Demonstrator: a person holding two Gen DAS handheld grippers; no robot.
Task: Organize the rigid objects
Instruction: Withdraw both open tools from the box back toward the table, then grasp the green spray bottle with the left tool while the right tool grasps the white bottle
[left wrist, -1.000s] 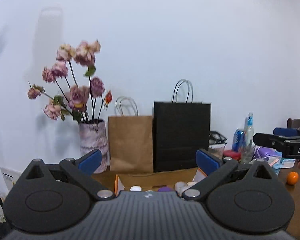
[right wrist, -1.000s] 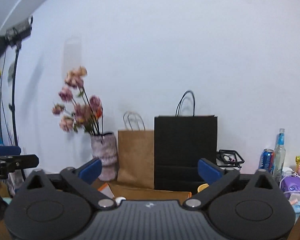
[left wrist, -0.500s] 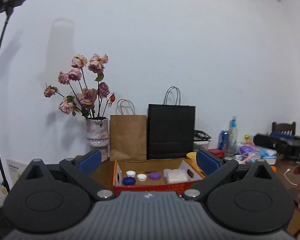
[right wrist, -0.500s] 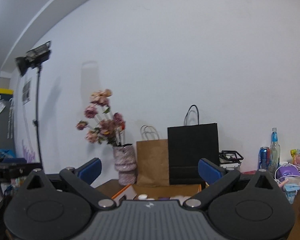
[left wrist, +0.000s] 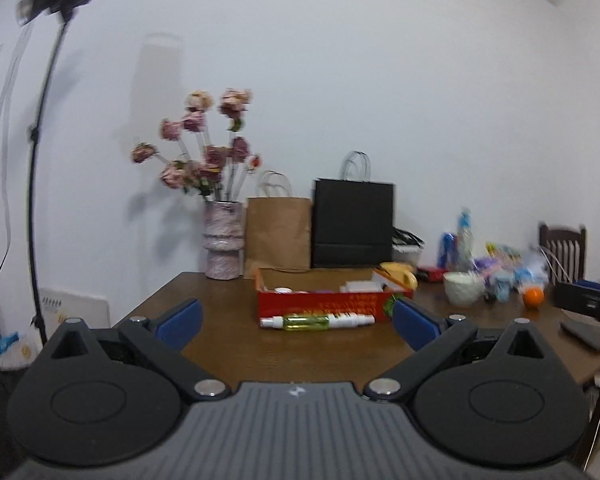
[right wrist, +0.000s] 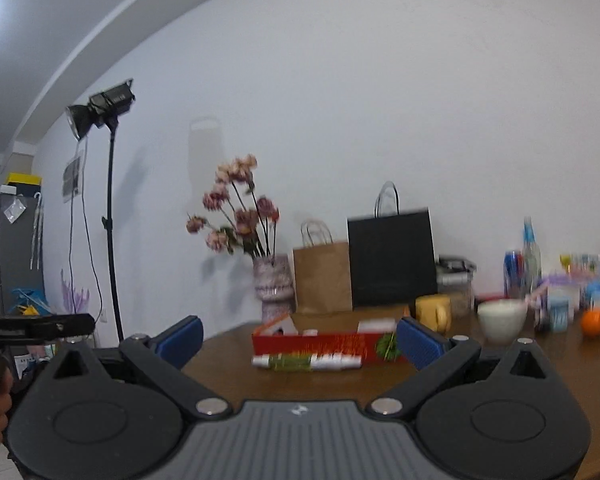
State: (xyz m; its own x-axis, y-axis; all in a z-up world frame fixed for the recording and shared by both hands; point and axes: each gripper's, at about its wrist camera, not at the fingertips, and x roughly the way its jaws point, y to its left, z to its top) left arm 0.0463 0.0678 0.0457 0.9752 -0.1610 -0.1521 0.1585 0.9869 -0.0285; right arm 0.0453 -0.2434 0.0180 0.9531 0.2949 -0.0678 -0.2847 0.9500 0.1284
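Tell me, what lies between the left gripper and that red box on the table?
Only a spray bottle, lying flat against the red box; otherwise bare table before the left gripper, per left wrist view.

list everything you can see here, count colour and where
table: 1, dark brown wood, under everything
box: 1, red, open top, middle of table, small items inside, too blurred to name
tube-shaped items: apparently 2, green and white, lying end to end on the table against the box's front
vase of flowers: 1, mottled pink vase, pink blooms, back left
brown paper bag: 1, against the wall
black paper bag: 1, right of the brown one
yellow mug: 1, behind the box's right end
white bowl: 1, right of the box
orange: 1, far right
bottle and can clutter: several, blurred, back right
light stand: 1, black, left
chair: 1, dark wood, far right
left gripper: black, blue pads, open, empty
right gripper: same, open, empty
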